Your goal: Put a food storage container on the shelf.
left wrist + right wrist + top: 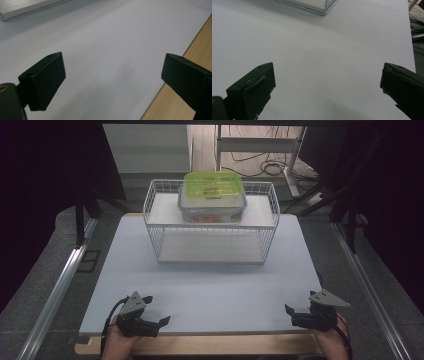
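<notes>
A white wire rack (211,238) stands at the back middle of the white table (200,285). On its upper shelf sits a clear food box with a blue rim (212,209), and a green-lidded box (212,184) is stacked on top of it. My left gripper (156,311) rests at the table's front left, held by a hand, its jaws wide apart with nothing between them (112,75). At the front right my right gripper (291,310) is open too, jaws spread over bare table (327,80). Both grippers are far from the rack.
A wooden edge (225,344) runs along the table's front. Metal rails (55,290) flank the table left and right. Cables and a desk frame (265,167) lie on the floor behind. A rack corner (325,6) shows at the top of the right gripper view.
</notes>
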A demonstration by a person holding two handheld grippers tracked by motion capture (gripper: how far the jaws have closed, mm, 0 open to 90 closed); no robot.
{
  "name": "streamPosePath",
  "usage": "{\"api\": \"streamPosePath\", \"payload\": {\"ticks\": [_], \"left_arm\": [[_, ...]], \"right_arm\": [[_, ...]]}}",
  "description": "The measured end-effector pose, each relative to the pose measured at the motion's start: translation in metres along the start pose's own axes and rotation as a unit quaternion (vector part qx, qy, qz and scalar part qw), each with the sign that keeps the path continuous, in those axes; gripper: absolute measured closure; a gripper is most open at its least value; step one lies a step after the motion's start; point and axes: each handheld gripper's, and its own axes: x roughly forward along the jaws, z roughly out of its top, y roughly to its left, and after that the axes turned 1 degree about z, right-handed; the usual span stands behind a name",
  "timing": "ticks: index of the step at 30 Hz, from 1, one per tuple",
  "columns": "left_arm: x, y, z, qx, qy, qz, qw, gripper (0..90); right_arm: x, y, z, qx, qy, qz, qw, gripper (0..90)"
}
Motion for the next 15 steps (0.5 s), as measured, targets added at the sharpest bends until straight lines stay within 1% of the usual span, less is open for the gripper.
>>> {"api": "streamPosePath", "payload": {"ticks": [7,15], "left_arm": [[0.0003,0.0000,0.0000,0.000,0.001,-0.001,1.0000,5.3],[0.0011,-0.0002,-0.0002,0.000,0.003,-0.003,1.0000,5.3]], "right_arm": [[0.0033,-0.0027,-0.0048,0.009,0.012,0.004,0.9999,0.0],[0.0097,-0.0032,-0.0096,0.009,0.030,0.014,0.9994,0.0]]}}
